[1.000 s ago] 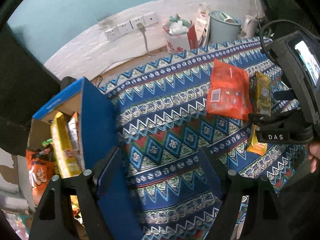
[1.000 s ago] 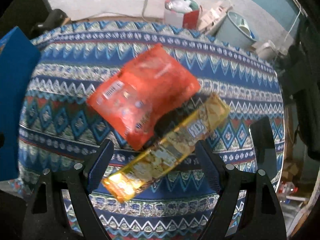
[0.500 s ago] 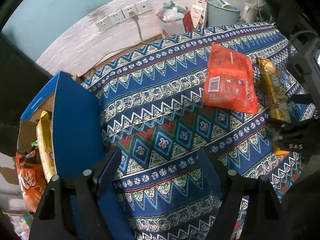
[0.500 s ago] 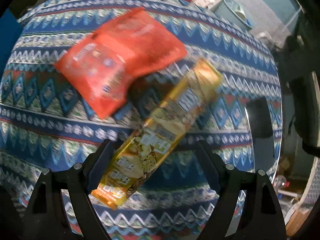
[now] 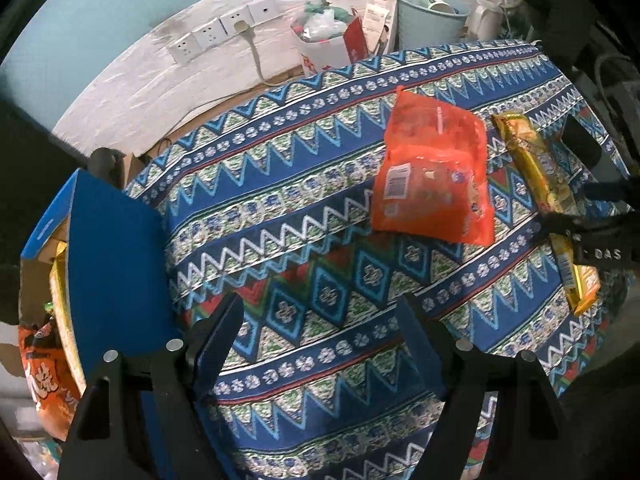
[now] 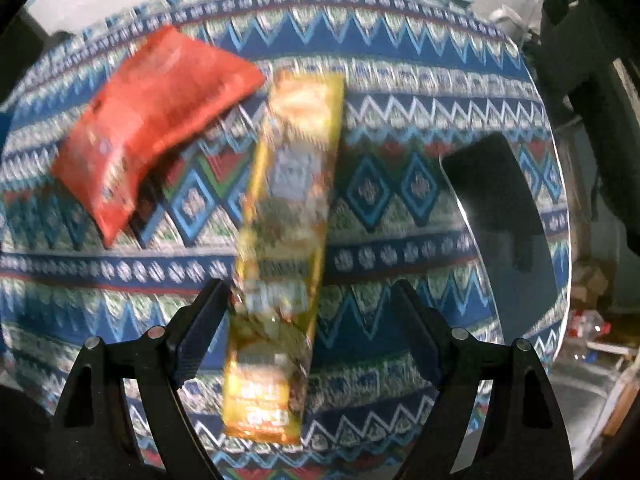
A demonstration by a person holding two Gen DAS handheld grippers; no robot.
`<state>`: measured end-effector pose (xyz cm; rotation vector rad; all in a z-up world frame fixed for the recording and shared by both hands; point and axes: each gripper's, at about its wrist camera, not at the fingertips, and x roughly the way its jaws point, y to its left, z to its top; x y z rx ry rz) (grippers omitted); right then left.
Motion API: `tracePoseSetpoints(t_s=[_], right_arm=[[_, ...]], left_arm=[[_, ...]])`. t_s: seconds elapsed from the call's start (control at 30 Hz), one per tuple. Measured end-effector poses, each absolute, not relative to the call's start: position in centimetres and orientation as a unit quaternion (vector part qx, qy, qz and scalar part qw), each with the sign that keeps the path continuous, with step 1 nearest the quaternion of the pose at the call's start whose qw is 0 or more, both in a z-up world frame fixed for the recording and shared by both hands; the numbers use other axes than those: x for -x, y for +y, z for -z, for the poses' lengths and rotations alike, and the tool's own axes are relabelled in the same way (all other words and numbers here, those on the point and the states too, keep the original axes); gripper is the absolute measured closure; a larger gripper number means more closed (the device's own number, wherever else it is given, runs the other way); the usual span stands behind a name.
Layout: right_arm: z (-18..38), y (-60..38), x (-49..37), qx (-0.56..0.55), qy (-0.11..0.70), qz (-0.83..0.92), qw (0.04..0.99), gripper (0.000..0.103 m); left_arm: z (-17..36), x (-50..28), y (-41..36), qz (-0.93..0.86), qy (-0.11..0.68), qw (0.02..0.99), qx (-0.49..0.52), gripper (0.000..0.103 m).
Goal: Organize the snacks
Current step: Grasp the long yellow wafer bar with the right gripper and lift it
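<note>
A long yellow snack pack (image 6: 288, 240) lies on the patterned tablecloth (image 6: 400, 92), running lengthwise between the fingers of my right gripper (image 6: 308, 320). That gripper is open and points down over the pack, whose edge is close to the left finger; the picture is blurred. An orange-red snack bag (image 6: 152, 120) lies just left of the pack. In the left wrist view the red bag (image 5: 432, 184) and yellow pack (image 5: 536, 168) sit at the right, with the right gripper (image 5: 576, 220) above the pack. My left gripper (image 5: 316, 340) is open over bare cloth, holding nothing.
A blue box (image 5: 112, 264) stands at the table's left edge with a yellow pack (image 5: 60, 300) and an orange bag (image 5: 44, 380) inside. A dark flat object (image 6: 496, 192) lies right of the yellow pack. Behind the table stand a bin (image 5: 428, 20), a red-and-white bag (image 5: 328, 48) and wall sockets (image 5: 224, 28).
The right gripper moved over the yellow pack and rolled, so the pack now runs lengthwise between its jaws. The left gripper shifted right and lower; the blue box slid toward the frame's left.
</note>
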<state>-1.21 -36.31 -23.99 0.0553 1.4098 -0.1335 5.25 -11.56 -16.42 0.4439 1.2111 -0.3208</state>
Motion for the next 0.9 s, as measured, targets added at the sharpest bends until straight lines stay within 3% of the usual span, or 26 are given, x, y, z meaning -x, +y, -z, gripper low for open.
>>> tracePoseSetpoints(t_s=[0.2,0.27,0.33,0.43,0.47,0.9], right_arm=[[24.6,-36.9,-0.4,-0.049,0.633,0.055,0.771,0.021],[25.3,-37.5,-1.1,-0.058,0.632,0.054,0.771,0.030],[25.9,-37.9,-1.5,-0.070,0.631,0.051,0.771,0.050],[26.6,-39.0,-1.4,-0.088,0.626,0.042,0.773,0.062],[26.6,-39.4,-1.4,-0.084,0.623,0.041,0.776,0.072],[23.4,-41.4,-4.3,-0.078,0.597,0.035,0.798,0.074]], left_arm=[[17.0,-6.3,-12.8,0.163,0.572,0.781,-0.190,0.023],[17.2,-6.8,-13.4,0.167,0.577,0.779,-0.183,0.023],[17.3,-7.4,-14.0,0.170,0.580,0.777,-0.175,0.023],[17.4,-8.5,-15.1,0.175,0.583,0.778,-0.159,0.021],[17.5,-8.8,-15.4,0.178,0.585,0.777,-0.153,0.020],[20.0,-12.4,-20.6,0.210,0.604,0.758,-0.126,0.016]])
